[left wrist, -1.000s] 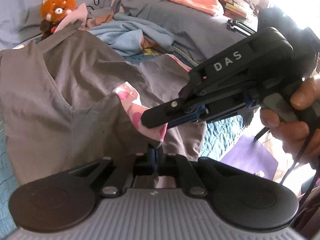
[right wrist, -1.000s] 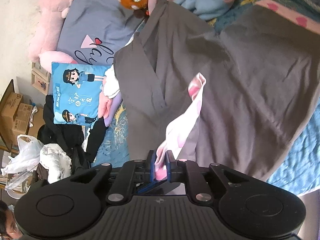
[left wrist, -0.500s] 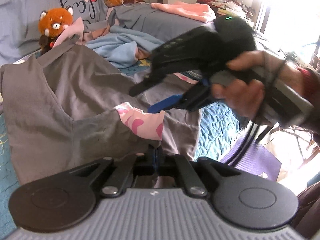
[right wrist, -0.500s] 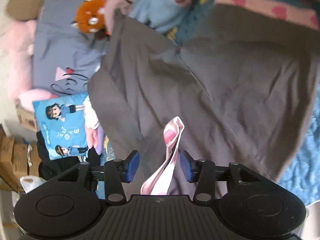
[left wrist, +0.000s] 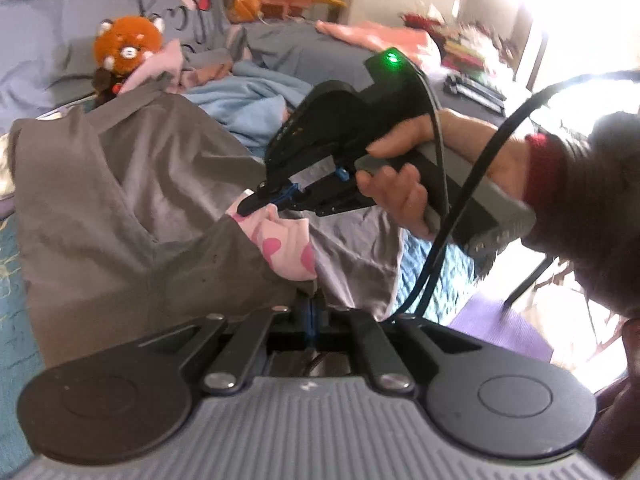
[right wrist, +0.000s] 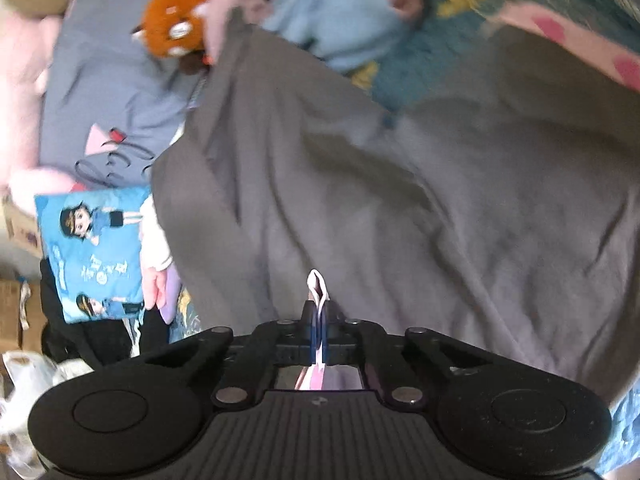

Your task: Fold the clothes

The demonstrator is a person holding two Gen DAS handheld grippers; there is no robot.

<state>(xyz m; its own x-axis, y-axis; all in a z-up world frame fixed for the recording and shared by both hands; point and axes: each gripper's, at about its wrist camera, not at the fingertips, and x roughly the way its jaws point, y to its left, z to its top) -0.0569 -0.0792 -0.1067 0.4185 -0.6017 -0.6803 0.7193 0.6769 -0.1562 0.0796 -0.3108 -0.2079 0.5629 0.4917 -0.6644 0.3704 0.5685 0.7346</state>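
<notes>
Mid-fold on a grey garment [left wrist: 120, 200] spread across the bed [left wrist: 12, 320], near its front edge, with a pink heart-print lining or second piece [left wrist: 286, 250] showing at the turned-up hem. Left gripper [left wrist: 311, 312] clamped tight on the grey hem right at the camera's nose, holding that corner raised. Right gripper [left wrist: 250, 206] closed on the top fold of the pink cloth, a thin loop of it [right wrist: 317, 284] sticking up between the pressed pads in the right wrist view. Both pinch points close together, at the near part of the garment; rest of the grey cloth lying wrinkled toward the far side of the bed, where an orange plush toy [left wrist: 128, 46] and a light blue garment [left wrist: 244, 108] sit just beyond its far edge.

Judged step: securing two grips on the near hem ahead of carrying it over. Next move likely calling for spreading the two grips apart along the hem to take out slack, then lifting and drawing the edge toward the far side, keeping both layers together and stopping short of the plush toy.
</notes>
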